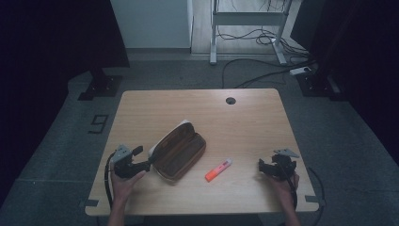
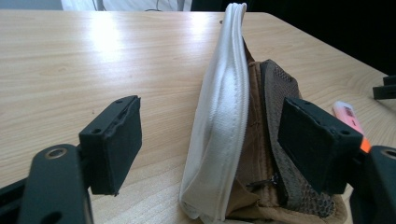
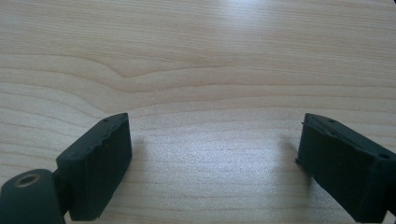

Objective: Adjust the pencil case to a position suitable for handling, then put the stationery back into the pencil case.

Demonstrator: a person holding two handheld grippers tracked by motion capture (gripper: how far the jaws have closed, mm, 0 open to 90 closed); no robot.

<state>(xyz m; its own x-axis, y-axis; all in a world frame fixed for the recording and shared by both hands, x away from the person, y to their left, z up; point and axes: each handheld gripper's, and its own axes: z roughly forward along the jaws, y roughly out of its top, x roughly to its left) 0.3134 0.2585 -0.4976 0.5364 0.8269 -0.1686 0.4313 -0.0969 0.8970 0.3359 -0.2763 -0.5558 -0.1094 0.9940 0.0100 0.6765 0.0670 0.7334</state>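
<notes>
White zip edge of the brown pencil case (image 1: 179, 149) is being straddled by the left gripper (image 2: 210, 154), jaws spread, nothing pinched yet; case is lying open mid-table, orange highlighter (image 1: 218, 170) just beside it. Right gripper (image 1: 272, 165) is being held spread over bare table (image 1: 244, 117). Likely best approach: pads centred on the rim before closing, w/ case kept from sliding.

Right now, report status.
Left hand-held gripper open, straddling pencil case flap. Right hand-held gripper open over bare table. Orange highlighter beside case, nothing blocking.
</notes>
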